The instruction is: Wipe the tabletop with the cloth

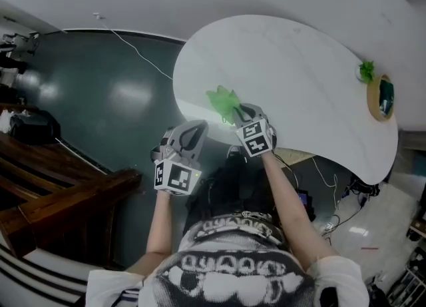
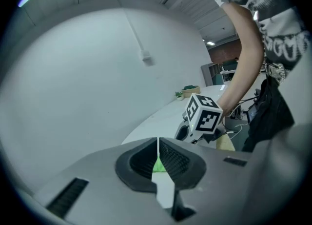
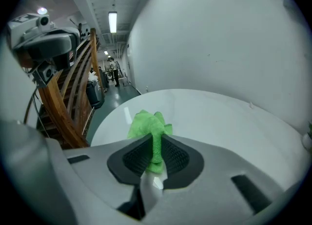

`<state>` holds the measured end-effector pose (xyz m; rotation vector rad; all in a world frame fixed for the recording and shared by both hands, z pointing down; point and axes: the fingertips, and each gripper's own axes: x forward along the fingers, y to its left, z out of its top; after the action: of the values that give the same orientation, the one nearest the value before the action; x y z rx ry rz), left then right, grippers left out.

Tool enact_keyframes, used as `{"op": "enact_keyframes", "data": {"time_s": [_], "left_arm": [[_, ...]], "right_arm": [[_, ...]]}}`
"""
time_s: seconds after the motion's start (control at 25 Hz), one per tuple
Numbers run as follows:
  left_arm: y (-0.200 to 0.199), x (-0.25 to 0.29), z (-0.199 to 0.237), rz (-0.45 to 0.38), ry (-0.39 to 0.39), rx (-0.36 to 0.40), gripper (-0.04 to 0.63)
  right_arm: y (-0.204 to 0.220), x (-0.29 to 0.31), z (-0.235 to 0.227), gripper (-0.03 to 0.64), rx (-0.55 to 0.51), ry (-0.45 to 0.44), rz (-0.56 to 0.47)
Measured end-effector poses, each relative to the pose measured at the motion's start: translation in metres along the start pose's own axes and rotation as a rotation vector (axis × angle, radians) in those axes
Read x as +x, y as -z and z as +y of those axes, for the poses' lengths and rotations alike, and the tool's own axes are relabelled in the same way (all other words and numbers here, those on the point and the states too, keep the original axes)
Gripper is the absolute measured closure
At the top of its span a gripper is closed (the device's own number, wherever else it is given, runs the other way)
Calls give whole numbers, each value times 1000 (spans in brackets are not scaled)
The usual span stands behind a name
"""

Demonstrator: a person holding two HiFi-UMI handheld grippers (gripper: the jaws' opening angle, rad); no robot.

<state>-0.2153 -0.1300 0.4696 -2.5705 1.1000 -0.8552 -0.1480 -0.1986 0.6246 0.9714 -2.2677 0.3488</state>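
Cloth point(image 1: 223, 100) pinched in right claw point(image 1: 235, 116) (arm point(image 1: 287, 196) outstretched) at tabletop point(image 1: 299, 72) edge

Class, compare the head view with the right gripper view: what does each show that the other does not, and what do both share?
Head view only: the left tongs, the person's forearms, a white cable on the floor. Right gripper view only: the clamp of the right tongs on the green cloth, and a wooden staircase. Both: the cloth and the white tabletop.
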Motion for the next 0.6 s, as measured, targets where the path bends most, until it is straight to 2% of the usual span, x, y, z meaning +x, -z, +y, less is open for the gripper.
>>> {"op": "enact_keyframes", "data": {"time_s": [0.28, 0.6], "left_arm": [[-52, 39, -28, -87, 99, 65, 584], [-110, 87, -93, -154, 188, 115, 584]], "right_arm": [[48, -58, -70, 563, 83, 152, 20], [130, -157, -154, 563, 188, 317, 53]]}}
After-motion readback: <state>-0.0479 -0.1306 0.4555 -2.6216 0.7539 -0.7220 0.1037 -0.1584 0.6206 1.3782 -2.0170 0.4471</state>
